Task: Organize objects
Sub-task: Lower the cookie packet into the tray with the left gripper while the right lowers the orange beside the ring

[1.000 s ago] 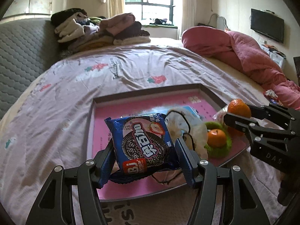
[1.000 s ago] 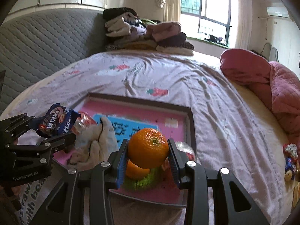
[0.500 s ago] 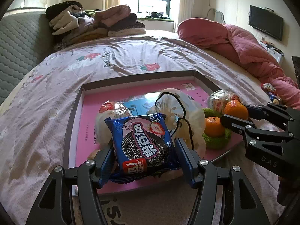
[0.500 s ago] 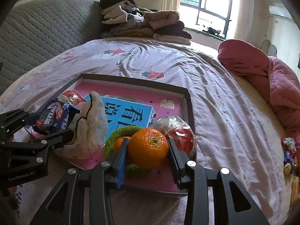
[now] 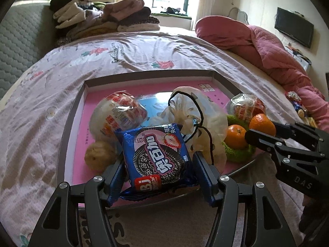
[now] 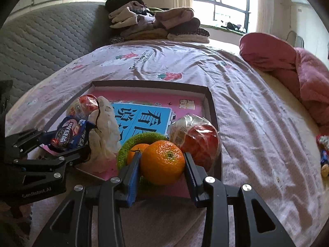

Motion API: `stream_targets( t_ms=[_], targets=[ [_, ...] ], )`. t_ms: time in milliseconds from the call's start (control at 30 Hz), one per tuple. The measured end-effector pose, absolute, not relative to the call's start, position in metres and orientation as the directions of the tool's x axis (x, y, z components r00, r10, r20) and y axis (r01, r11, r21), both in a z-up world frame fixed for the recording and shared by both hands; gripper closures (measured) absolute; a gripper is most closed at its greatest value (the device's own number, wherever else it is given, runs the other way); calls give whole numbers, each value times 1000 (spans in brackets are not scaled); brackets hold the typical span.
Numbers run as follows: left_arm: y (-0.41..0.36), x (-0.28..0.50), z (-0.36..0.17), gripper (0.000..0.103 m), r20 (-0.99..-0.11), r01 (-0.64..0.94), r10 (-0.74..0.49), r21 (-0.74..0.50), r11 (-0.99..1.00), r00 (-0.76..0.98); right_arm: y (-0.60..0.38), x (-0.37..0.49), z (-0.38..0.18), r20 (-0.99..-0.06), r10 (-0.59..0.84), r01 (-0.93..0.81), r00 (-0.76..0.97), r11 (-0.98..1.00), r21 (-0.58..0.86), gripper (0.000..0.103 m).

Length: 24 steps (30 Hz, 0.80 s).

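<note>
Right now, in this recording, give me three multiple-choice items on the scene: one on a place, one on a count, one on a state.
1. Where does the green ring lie?
A. on the bedsheet outside the tray
B. in the pink tray, around an orange
C. on the clothes pile

2. How many oranges show in all?
A. one
B. two
C. four

3. What is the left gripper doing?
A. hanging open and empty
B. shut on an orange
C. shut on the blue cookie packet

Answers:
1 B: the ring sits near the tray's near edge with the second orange inside it.
2 B: one orange between the right gripper's fingers, one in the ring.
3 C: both blue pads press the packet's sides, as the left wrist view shows.
</note>
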<state>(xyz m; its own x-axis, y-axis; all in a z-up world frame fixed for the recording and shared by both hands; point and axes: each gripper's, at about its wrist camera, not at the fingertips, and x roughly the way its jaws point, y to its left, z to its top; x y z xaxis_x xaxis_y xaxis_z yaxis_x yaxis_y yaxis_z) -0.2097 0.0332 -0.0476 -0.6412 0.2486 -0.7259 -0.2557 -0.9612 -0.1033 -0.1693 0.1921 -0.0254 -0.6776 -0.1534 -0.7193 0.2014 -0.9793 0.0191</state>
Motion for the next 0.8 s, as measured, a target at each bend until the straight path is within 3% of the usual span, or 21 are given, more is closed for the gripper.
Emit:
stream_targets(
  t_ms=[800],
  targets=[
    [31,-209,-42,36,-741,-233,240,-116,-966,-627,192,-168,-26,-748,-128,191,-651,-982,2,62]
  ],
)
